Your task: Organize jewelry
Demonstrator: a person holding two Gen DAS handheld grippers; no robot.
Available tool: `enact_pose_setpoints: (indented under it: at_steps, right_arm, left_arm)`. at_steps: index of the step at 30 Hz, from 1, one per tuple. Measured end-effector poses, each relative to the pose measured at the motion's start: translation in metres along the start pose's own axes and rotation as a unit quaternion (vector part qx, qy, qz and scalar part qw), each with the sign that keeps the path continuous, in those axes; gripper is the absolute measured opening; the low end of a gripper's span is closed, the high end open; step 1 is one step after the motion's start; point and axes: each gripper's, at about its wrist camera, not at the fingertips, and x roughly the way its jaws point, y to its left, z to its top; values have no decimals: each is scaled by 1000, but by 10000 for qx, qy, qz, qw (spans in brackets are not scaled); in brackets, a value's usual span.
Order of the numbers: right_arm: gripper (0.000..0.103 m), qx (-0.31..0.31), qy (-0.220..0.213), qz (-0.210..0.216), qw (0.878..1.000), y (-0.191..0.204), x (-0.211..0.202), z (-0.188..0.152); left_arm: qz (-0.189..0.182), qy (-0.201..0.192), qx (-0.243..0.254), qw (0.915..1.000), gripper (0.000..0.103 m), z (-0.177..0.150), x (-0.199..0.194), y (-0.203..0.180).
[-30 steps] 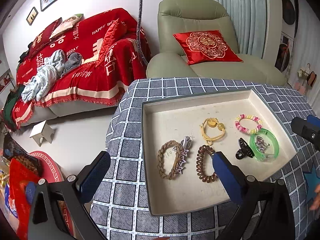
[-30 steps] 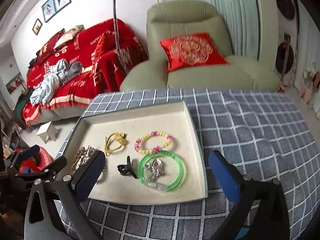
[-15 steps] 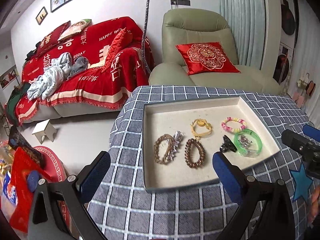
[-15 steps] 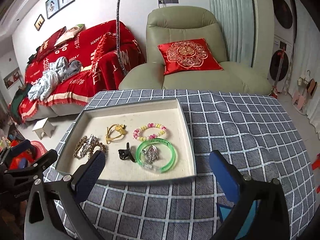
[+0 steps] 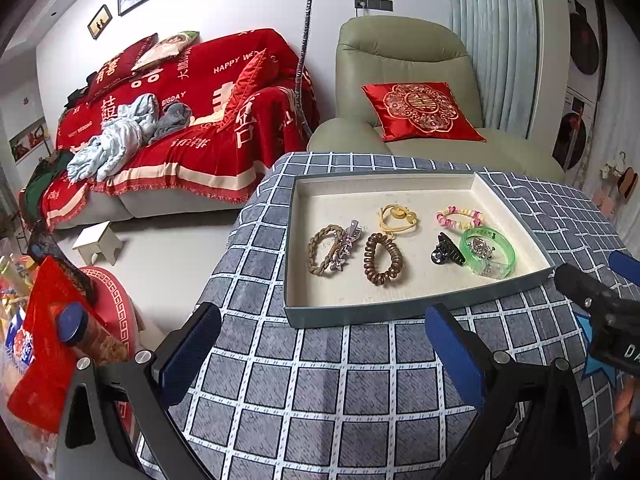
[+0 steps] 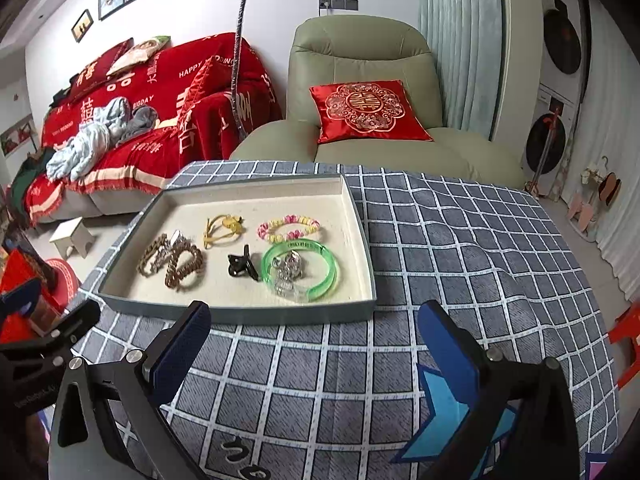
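— Both grippers have pulled back from the tray (image 5: 404,310)?
— Yes. Left gripper (image 5: 320,344) and right gripper (image 6: 312,344) gape empty, lower frame; jewelry (image 6: 236,256) lies in tray, mid-frame on worktop (image 6: 460,264).

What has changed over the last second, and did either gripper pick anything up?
Both grippers pulled back and up from the tray: the left gripper and right gripper, both open and empty, now hang over the checked cloth. Nothing was grasped or released. The green bangle, black claw clip and other pieces stayed put.
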Motion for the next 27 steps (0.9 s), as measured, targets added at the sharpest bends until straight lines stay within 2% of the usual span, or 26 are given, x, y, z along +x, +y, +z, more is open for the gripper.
enact_pose_setpoints:
  at_steps: [27]
  right_arm:
    - [103, 35, -56, -68, 10000, -2, -7, -3]
  left_arm:
    - [37, 71, 62, 9999, 103, -8, -2, -6]
